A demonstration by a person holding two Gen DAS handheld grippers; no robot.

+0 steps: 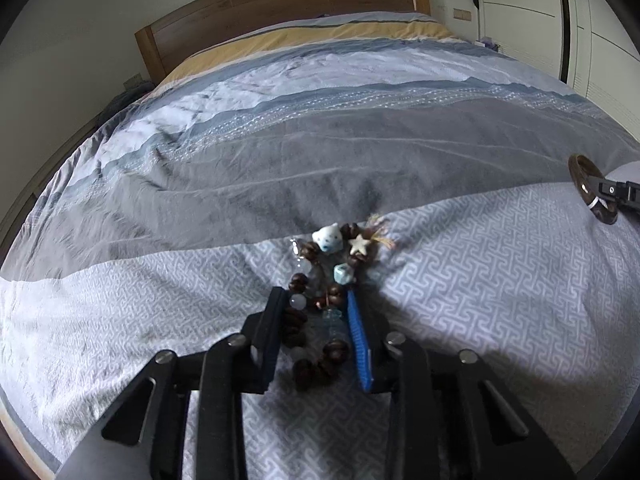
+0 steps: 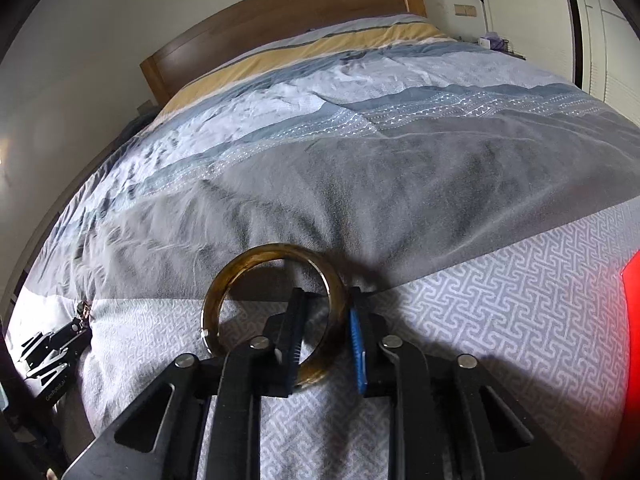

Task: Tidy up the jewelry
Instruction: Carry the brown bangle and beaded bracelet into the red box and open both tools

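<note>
A bracelet of dark brown beads (image 1: 320, 356) with a white bear charm (image 1: 327, 239), a star and pale blue beads lies on the patterned bedspread (image 1: 480, 280). My left gripper (image 1: 314, 296) is shut on it, with the beads pressed between the black finger and the blue pad. A brown translucent bangle (image 2: 224, 284) has its right rim clamped in my right gripper (image 2: 326, 294), one finger inside the ring and one outside. From the left wrist view the bangle (image 1: 588, 188) shows tilted up at the far right. The left gripper (image 2: 52, 344) shows at the left edge of the right wrist view.
The work goes on atop a wide bed with a grey and blue striped cover (image 2: 360, 180), a wooden headboard (image 1: 280, 0) at the far end and white wardrobe doors (image 1: 520, 0) at the right. A blurred red thing (image 2: 632, 320) sits at the right edge.
</note>
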